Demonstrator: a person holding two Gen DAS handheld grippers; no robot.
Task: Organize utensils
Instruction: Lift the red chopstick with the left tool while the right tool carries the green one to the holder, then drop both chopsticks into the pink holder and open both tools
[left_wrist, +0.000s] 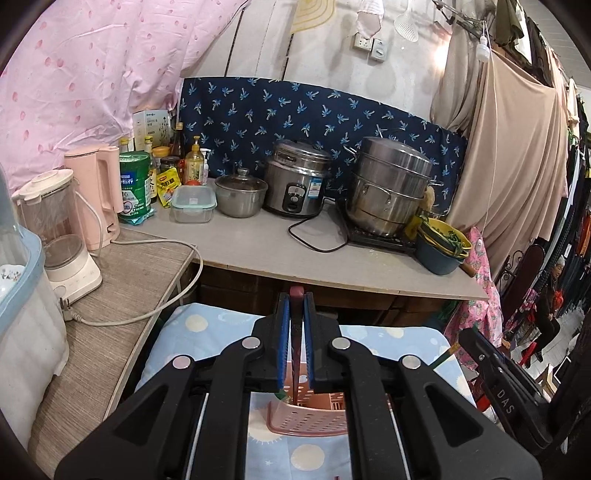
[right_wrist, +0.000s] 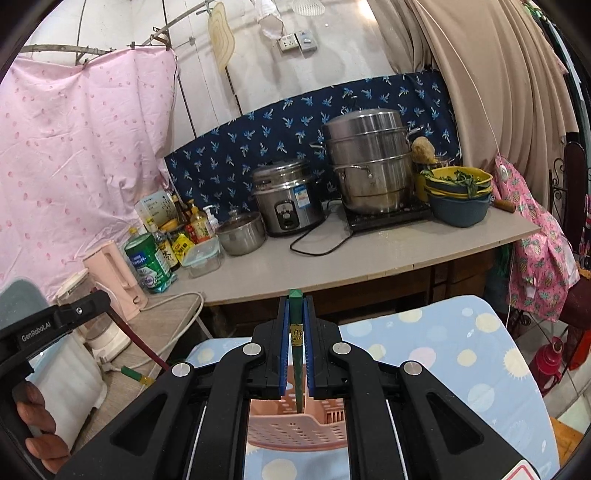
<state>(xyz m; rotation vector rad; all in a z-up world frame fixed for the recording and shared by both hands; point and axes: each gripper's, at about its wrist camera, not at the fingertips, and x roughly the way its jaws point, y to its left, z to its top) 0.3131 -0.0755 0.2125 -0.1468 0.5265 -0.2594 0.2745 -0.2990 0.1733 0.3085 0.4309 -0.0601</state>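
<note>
Left wrist view alone shows a person far off at right edge, plus a blue-rimmed plastic bin at left edge; right wrist view alone shows a hand on the left gripper's grip at lower left, a red thermos on the floor at right & the loofah on the steamer. Both views share the counter w/ rice cooker, steel steamer pot, small lidded pot, green tin, pink kettle & blender at left, stacked bowls w/ greens at right. A white cord trails over the side table at lower left. Each gripper's own black body blocks most of the pink basket at bottom centre, so only its slotted rim & part of the inside show; it sits on the dotted blue cloth. Left gripper is clamped tight on a dark red chopstick, held upright betw. the blue pads, lower end reaching down into the basket. Right gripper is likewise closed narrow on a green chopstick w/ a gold band, tip pointing down over the basket opening. In right view the red chopstick shows slanting at lower left, w/ 1 more green stick just beside it; cannot tell what holds that one.
</note>
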